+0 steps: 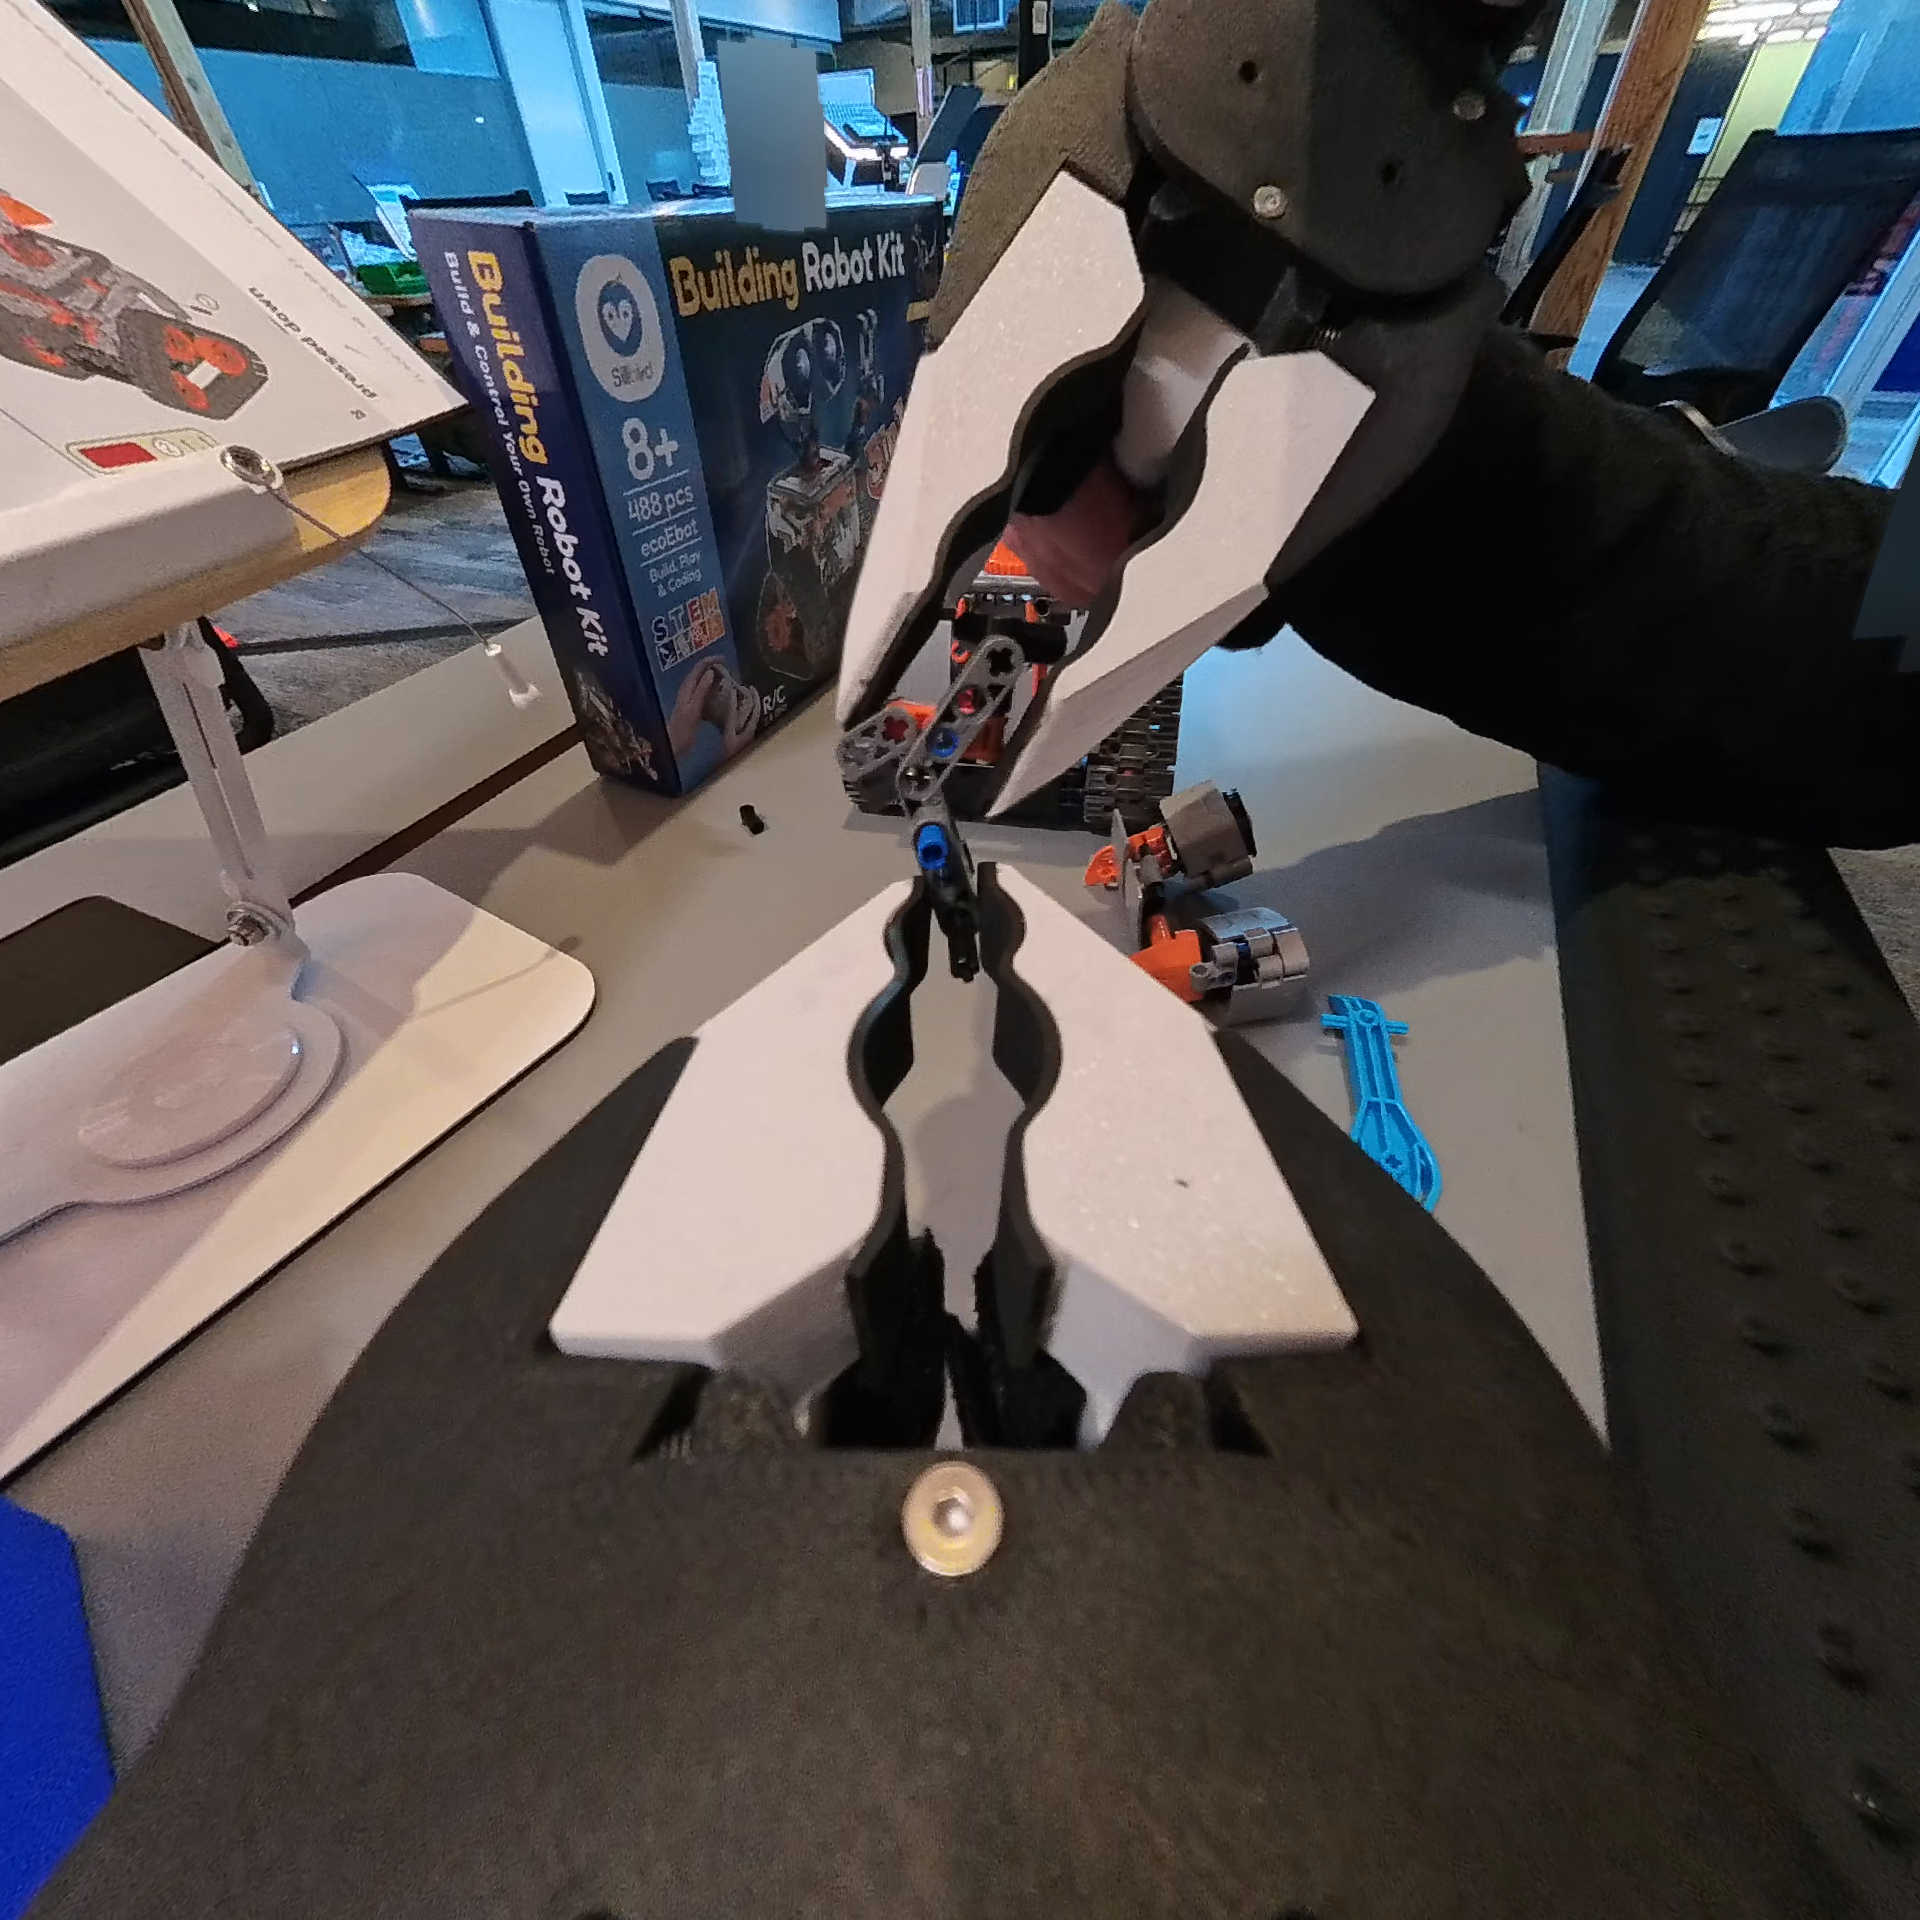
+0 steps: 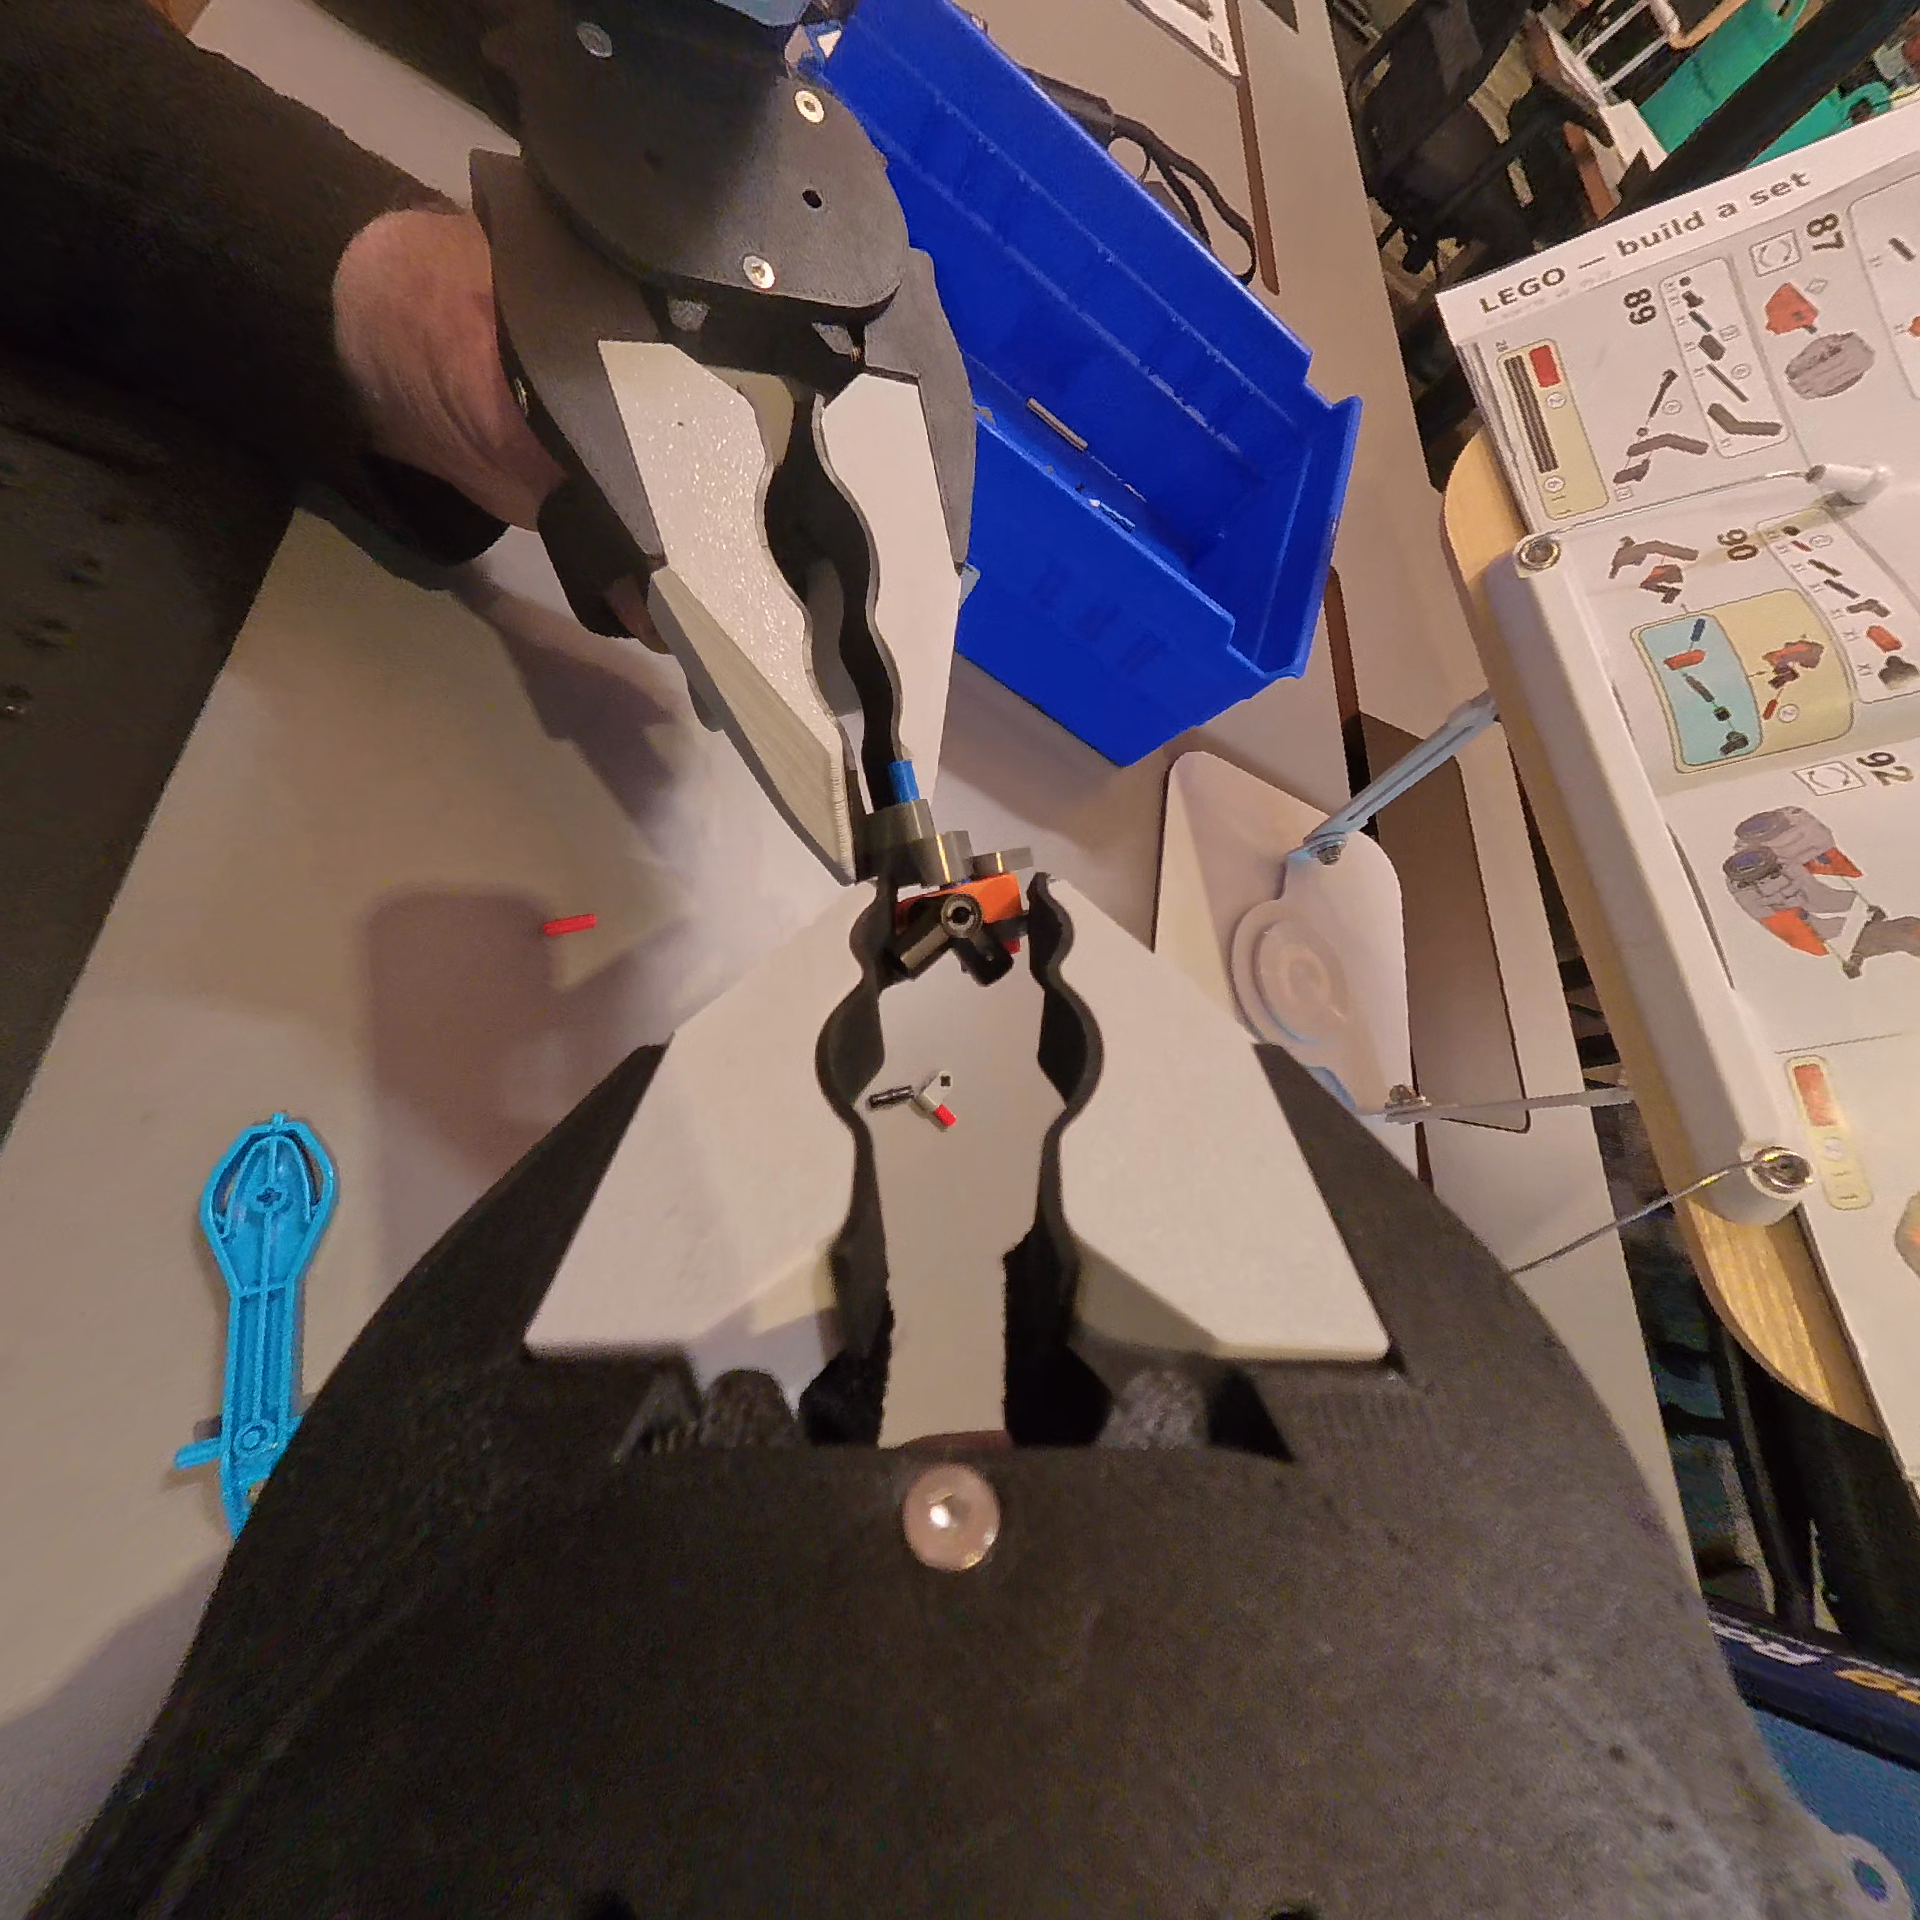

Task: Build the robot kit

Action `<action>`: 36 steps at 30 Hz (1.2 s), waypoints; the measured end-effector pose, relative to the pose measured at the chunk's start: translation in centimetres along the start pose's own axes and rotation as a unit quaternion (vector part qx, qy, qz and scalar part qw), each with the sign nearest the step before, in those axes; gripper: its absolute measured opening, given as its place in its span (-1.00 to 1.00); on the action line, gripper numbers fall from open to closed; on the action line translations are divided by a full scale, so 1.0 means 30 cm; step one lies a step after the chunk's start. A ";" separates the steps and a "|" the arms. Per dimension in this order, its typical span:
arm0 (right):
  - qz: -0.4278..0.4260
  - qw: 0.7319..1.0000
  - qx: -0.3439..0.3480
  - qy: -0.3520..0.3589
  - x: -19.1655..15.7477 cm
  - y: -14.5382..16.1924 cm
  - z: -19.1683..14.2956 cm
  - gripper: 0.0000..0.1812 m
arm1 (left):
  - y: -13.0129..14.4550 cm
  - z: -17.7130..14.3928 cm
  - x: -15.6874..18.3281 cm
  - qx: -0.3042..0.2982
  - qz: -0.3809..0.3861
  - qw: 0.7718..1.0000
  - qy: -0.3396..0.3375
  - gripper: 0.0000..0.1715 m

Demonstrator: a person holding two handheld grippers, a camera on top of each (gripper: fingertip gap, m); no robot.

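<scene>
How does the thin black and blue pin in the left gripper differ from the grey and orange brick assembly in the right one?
The thin black and blue pin is one slim piece; the grey and orange brick assembly has several parts. The pin is small; the assembly bulkier. Both are pinched at fingertips: left gripper, right gripper.

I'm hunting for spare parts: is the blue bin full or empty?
Nearly empty. The blue bin shows a bare floor with only one small pin-like piece; its near corner is hidden behind the wall.
</scene>
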State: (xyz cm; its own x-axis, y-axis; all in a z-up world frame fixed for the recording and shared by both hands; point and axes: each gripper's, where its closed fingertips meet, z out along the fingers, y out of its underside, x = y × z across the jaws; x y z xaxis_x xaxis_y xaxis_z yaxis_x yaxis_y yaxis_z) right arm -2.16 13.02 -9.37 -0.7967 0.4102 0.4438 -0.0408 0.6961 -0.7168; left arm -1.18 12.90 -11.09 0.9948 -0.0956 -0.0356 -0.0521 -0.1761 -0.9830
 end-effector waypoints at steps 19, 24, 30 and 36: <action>-0.035 0.996 0.057 0.054 0.018 -0.058 0.004 -0.73 | -0.037 -0.032 -0.011 0.063 -0.105 0.991 0.052 -0.93; -0.037 0.996 0.063 0.059 0.021 -0.058 0.006 -0.73 | -0.040 -0.034 -0.013 0.073 -0.128 0.987 0.064 -0.93; -0.040 0.994 0.071 0.071 0.026 -0.062 0.007 -0.73 | -0.044 -0.035 -0.016 0.084 -0.147 0.983 0.073 -0.93; -0.035 0.994 0.074 0.076 0.032 -0.057 0.018 -0.68 | -0.047 -0.040 -0.024 0.095 -0.173 0.977 0.083 -0.93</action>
State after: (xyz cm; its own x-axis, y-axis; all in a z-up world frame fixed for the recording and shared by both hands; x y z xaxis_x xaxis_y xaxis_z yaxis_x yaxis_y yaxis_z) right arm -3.17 11.91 -8.02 -0.6893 0.4564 0.5626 -0.1899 0.6356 -0.7483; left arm -1.92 12.05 -9.46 0.9209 -0.2232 0.3197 0.3184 -0.0428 -0.9470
